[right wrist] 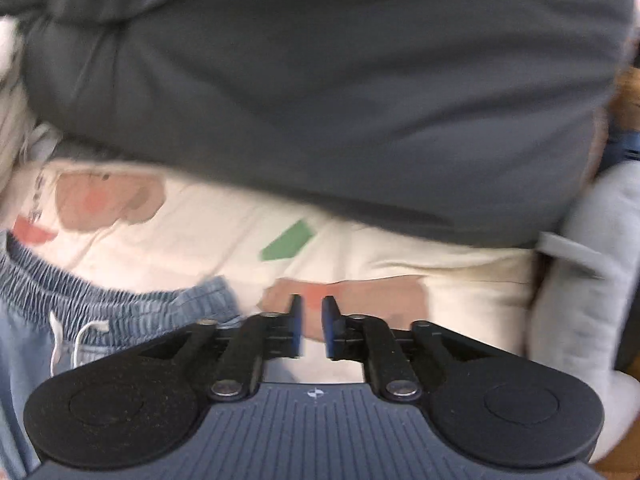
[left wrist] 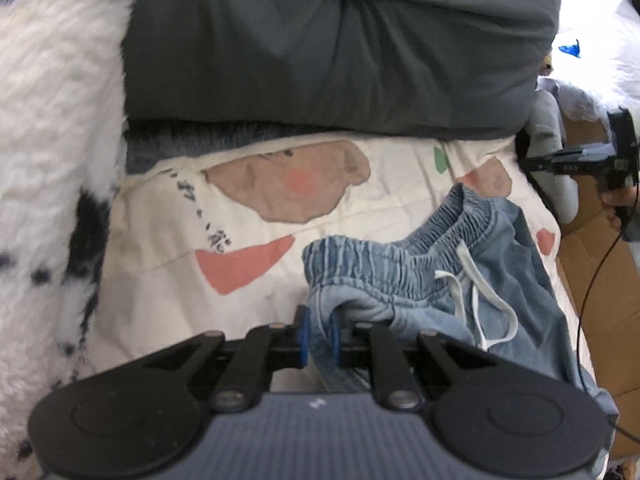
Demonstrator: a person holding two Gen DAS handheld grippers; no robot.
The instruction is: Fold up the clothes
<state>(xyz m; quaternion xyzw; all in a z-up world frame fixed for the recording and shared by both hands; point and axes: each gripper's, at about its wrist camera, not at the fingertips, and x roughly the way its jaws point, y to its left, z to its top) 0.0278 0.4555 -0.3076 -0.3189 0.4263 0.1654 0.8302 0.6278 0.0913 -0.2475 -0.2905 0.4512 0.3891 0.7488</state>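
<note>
Lying rumpled on printed bed sheet (left wrist: 168,240): blue denim shorts (left wrist: 516,280), soft, light, floppy. Left claw (left wrist: 319,334) pinches fabric below elastic waistband (left wrist: 372,268), the firmest hold. Right claw (right wrist: 311,326) parted, empty.

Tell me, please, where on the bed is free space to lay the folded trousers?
Free: the cream printed bedsheet between the white fluffy black-spotted blanket and the light blue denim trousers, below the dark grey duvet. Crowded: the right side, where the trousers lie, held by the left gripper.
</note>
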